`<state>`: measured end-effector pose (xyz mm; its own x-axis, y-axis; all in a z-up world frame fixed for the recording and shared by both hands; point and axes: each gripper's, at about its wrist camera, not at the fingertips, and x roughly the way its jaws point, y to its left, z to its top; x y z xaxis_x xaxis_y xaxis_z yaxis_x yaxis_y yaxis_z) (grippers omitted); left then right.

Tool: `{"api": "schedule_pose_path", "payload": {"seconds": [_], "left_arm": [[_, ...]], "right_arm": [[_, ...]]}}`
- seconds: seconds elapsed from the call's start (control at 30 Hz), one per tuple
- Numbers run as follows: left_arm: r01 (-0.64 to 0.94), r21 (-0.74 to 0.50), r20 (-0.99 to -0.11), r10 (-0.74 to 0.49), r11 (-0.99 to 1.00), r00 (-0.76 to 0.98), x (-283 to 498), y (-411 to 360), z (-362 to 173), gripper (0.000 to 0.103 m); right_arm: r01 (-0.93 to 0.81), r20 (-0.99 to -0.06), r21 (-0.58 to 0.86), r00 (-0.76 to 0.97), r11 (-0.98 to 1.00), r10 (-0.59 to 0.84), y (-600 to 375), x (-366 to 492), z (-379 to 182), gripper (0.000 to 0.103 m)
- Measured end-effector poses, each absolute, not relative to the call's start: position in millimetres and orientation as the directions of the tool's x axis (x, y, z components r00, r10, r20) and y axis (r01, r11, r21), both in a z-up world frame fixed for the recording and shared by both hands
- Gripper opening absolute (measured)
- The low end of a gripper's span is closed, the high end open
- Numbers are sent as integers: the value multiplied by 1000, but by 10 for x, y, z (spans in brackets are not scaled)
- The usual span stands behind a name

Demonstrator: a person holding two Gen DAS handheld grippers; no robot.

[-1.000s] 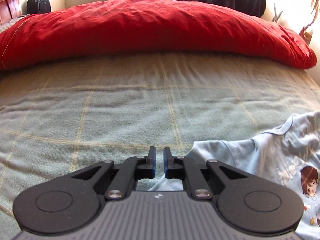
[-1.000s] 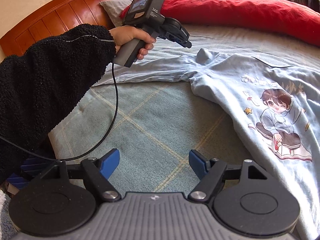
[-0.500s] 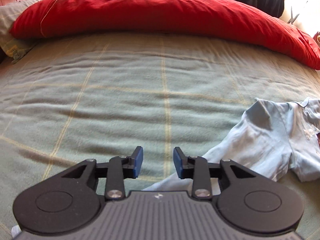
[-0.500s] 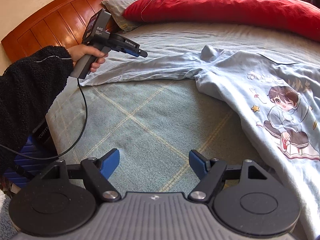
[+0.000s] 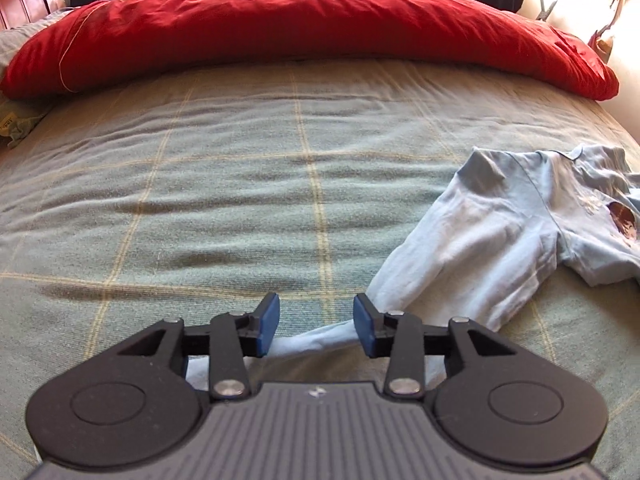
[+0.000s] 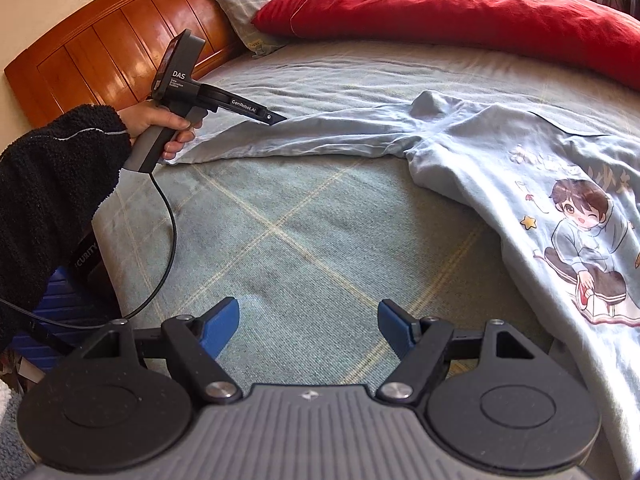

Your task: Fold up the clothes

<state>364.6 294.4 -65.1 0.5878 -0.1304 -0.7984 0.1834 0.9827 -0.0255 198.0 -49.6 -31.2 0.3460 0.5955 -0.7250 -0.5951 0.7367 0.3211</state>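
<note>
Bed w/ grey-green checked blanket (image 5: 224, 200) fills both views; long red pillow (image 5: 304, 28) across top of frame, wooden headboard (image 6: 100, 44) upper left in right-wrist view. Light blue shirt (image 6: 520, 184) w/ cartoon boy print lies flat on blanket, right side of frame, one sleeve (image 6: 304, 136) stretched toward left. Left gripper (image 5: 316, 322) jaws apart, nothing clamped; sleeve end lies under/between its blue pads (image 5: 269, 322), contact unclear. In right-wrist view it sits at sleeve cuff, upper left, held by a hand (image 6: 160, 124) in black fleece cuff. Right gripper (image 6: 309, 326) wide open, empty, over bare blanket, lower centre, apart from shirt.
</note>
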Motion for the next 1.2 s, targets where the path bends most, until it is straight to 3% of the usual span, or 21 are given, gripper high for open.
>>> {"api": "schedule_pose_path", "payload": {"seconds": [0.23, 0.5, 0.57, 0.6, 0.63, 0.8, 0.97, 1.03, 1.1, 1.2], "left_arm": [[182, -36, -799, -138, 983, 585, 3602, 3002, -633, 40], [249, 50, -821, -102, 967, 561, 3536, 2852, -773, 40], [267, 64, -826, -100, 961, 555, 3532, 2812, -773, 33], [283, 56, -828, -114, 958, 550, 3523, 2792, -765, 18], [293, 58, -828, -117, 954, 548, 3510, 2768, -757, 11], [251, 96, -797, -76, 963, 600, 3527, 2769, -657, 5], [152, 108, -749, -20, 982, 662, 3721, 2853, -553, 5], [117, 113, -738, 4, 987, 675, 3780, 2872, -541, 16], [82, 102, -735, 19, 991, 678, 3803, 2926, -530, 13], [55, 47, -738, -2, 997, 675, 3763, 3090, -497, 33]], "right_arm": [[-596, -731, 321, 338, 736, 592, -459, 1973, -337, 80], [-605, -739, 308, 335, 735, 585, -425, 1949, -334, 80], [-602, -740, 307, 336, 737, 582, -426, 1949, -336, 80], [-600, -741, 307, 337, 739, 581, -427, 1951, -338, 80], [-598, -741, 307, 337, 740, 580, -429, 1952, -339, 80], [-597, -744, 308, 335, 741, 579, -407, 1956, -350, 80], [-599, -747, 301, 335, 742, 574, -388, 1943, -347, 80], [-595, -750, 299, 337, 746, 569, -396, 1947, -351, 80], [-590, -753, 299, 337, 750, 566, -404, 1950, -356, 80], [-589, -753, 300, 337, 750, 566, -418, 1952, -361, 80]]}}
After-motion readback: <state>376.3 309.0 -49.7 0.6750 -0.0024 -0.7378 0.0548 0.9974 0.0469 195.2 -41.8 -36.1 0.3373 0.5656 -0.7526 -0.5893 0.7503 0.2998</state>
